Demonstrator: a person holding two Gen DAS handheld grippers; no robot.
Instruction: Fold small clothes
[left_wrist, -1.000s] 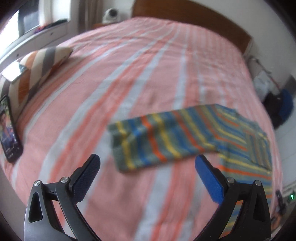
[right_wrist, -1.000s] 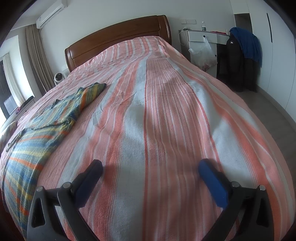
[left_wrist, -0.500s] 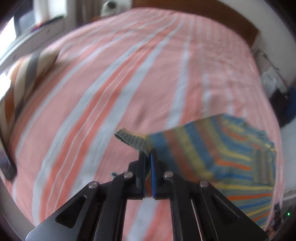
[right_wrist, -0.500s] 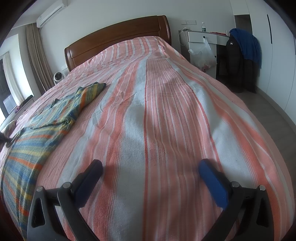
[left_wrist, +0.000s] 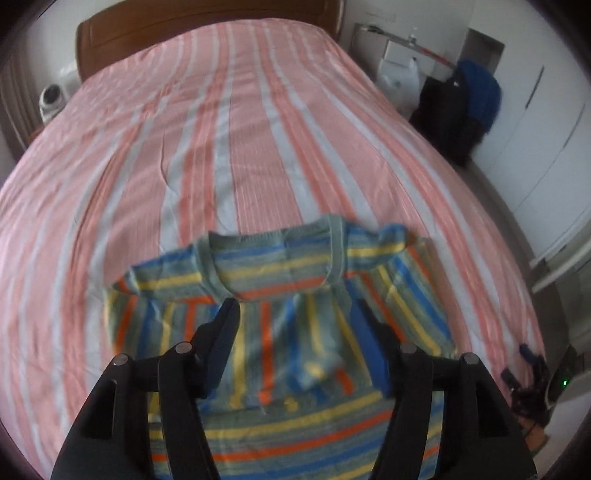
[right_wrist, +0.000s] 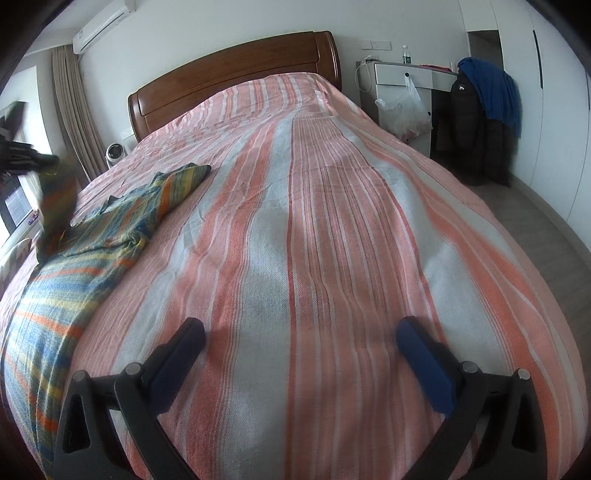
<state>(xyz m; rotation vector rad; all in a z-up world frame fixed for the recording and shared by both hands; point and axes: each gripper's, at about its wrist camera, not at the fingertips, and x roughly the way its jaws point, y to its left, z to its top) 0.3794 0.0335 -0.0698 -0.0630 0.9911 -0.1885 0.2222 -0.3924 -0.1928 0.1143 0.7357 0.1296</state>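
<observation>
Fingers, left gripper (left_wrist: 295, 339): two, black with blue pads, spread apart after just having been opening; striped cloth lies under the gap, and neither pad presses on it. Picture blurred.

Fingers, right gripper (right_wrist: 301, 341): two, spread wide above bare bedspread, nothing between them.

Striped shirt (left_wrist: 280, 295): one, knitted, grey-green with blue, yellow and orange bands. Lies flat on the near left part of the bed in the right wrist view. In the left wrist view, collar at the far end, hem toward the camera, so its long axis runs near to far, roughly along the bed's length. One sleeve is folded across the chest, its bands running near to far over the body's left-to-right bands. The other sleeve (right_wrist: 184, 181) reaches toward the headboard in the right wrist view.

Bedspread (right_wrist: 332, 221): one, pink, orange and pale grey stripes running along the bed.

Headboard (right_wrist: 236, 70): one, brown wood, far end.

Desk (right_wrist: 402, 74): one, white, far right, a plastic bag (right_wrist: 404, 107) hanging from it.

Jackets (right_wrist: 476, 122): two, one black, one blue over it, right of the desk.

Small white fan (right_wrist: 115, 153): one, far left, beside the curtain.
</observation>
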